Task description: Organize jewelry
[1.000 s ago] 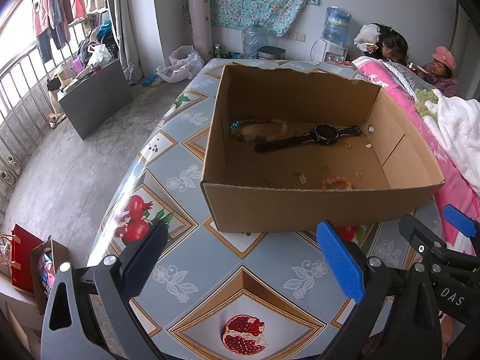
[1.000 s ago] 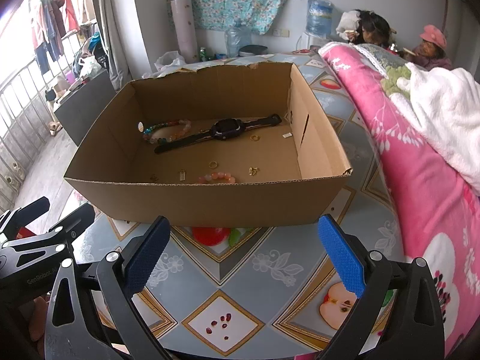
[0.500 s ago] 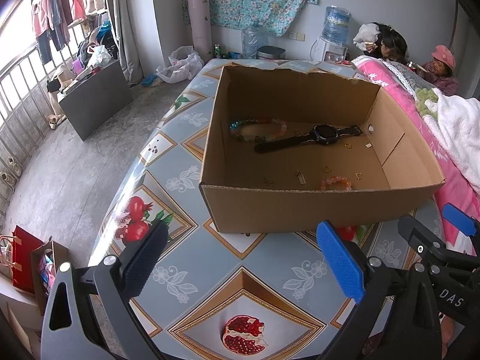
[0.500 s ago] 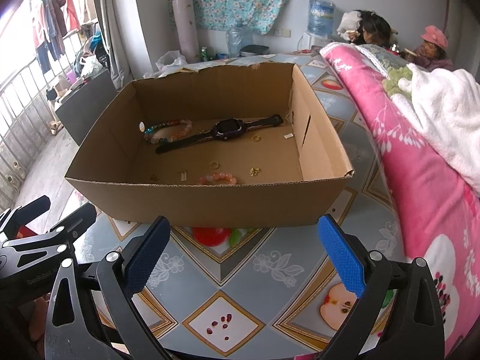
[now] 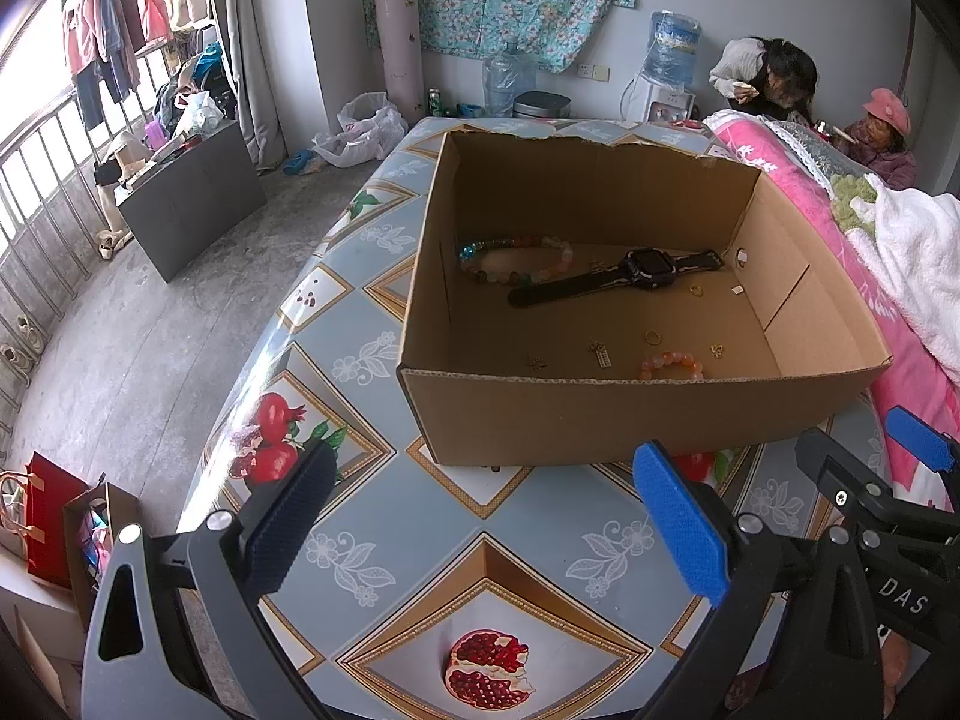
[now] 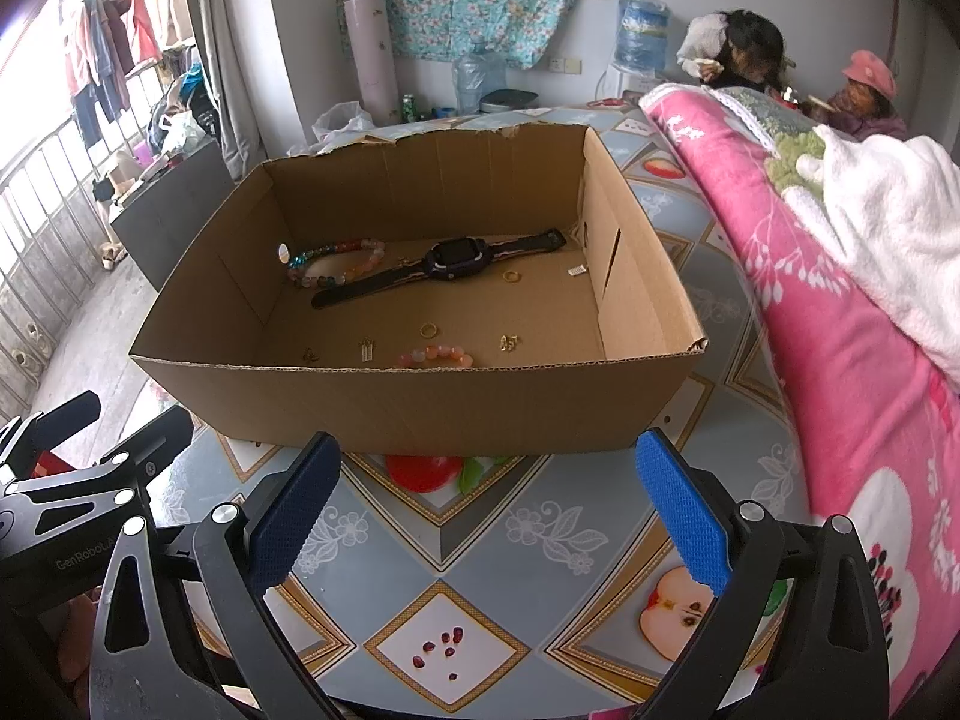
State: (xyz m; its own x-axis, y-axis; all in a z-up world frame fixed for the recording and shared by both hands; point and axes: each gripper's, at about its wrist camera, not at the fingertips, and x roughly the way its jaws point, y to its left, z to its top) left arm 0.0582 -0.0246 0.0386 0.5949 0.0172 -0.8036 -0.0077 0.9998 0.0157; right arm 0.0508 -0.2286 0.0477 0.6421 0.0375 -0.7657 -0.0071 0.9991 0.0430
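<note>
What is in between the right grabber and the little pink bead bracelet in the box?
In the right wrist view, the cardboard box's front wall stands between the open right gripper and the pink bead bracelet, with bare patterned tablecloth before it.

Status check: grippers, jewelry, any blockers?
Left gripper and right gripper open, empty, short of the brown cardboard box. Black smartwatch, bead bracelets, gold rings loose inside. Near box wall stands between grippers and jewelry.

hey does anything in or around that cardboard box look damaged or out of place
The cardboard box has a ragged, torn far rim, as if its flaps were ripped off. Inside, the jewelry lies scattered loose on the floor: the black watch, a multicolour bead bracelet, a pink bead bracelet and small gold pieces. Nothing looks spilled outside.
</note>
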